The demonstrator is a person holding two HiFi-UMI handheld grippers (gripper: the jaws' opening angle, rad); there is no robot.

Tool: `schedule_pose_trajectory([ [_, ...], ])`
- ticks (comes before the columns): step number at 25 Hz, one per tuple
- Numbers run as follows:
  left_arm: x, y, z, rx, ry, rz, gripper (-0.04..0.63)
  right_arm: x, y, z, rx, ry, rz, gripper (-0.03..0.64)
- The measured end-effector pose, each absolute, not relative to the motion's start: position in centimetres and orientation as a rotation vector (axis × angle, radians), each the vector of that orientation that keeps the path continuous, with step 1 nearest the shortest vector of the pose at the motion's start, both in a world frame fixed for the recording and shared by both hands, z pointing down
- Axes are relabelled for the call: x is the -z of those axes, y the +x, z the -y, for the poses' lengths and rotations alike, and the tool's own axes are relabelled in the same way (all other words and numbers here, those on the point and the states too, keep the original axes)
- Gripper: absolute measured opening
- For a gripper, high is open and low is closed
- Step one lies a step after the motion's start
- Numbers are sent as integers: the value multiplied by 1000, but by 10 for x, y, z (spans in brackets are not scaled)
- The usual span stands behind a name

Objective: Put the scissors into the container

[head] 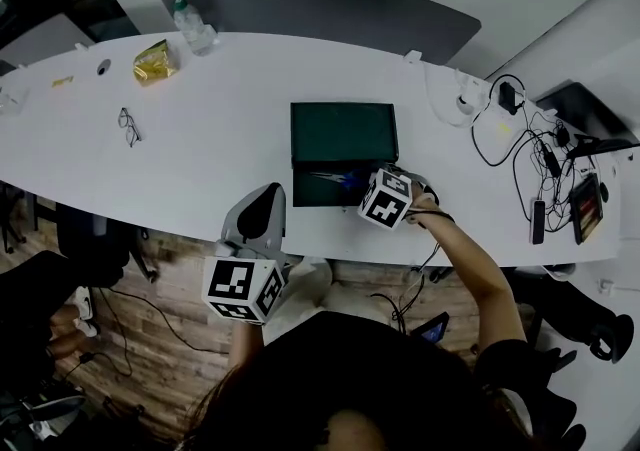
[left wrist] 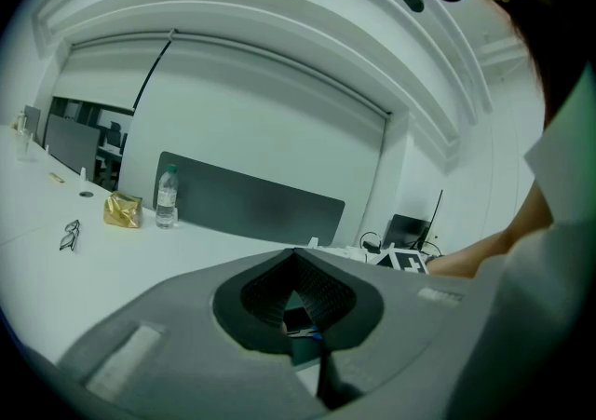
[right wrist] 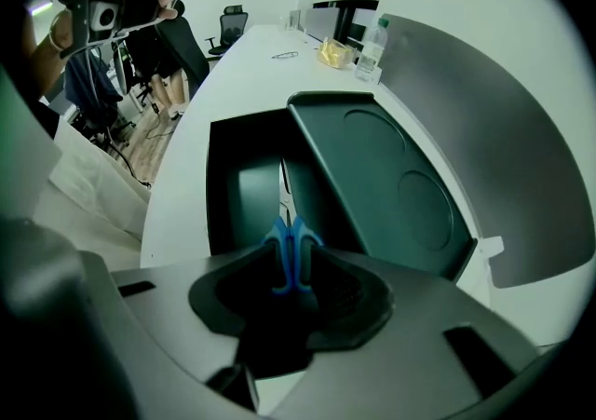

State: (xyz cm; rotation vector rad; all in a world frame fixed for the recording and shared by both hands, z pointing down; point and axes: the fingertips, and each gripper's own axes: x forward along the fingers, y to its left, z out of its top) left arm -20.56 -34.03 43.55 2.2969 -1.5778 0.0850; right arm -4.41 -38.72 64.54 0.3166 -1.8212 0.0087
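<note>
Jaws of the right gripper (right wrist: 291, 269) stand apart around the scissors (right wrist: 283, 246) lying in the container (right wrist: 223, 162).

Holds left tool (head: 265, 195) close in by the body, nearly level, jaws meeting at the tips. Stretches bare right forearm (head: 472, 264) forward, wrist bent over; points right tool (right wrist: 291, 255) steeply downward, jaws parted.
</note>
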Motion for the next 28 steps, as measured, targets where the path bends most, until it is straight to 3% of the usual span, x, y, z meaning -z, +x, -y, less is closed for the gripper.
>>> schedule_pose_trajectory([
  [28, -398, -182, 301, -74, 2422, 1564, 11, -575, -46, 365, -98, 690, 2055, 66],
])
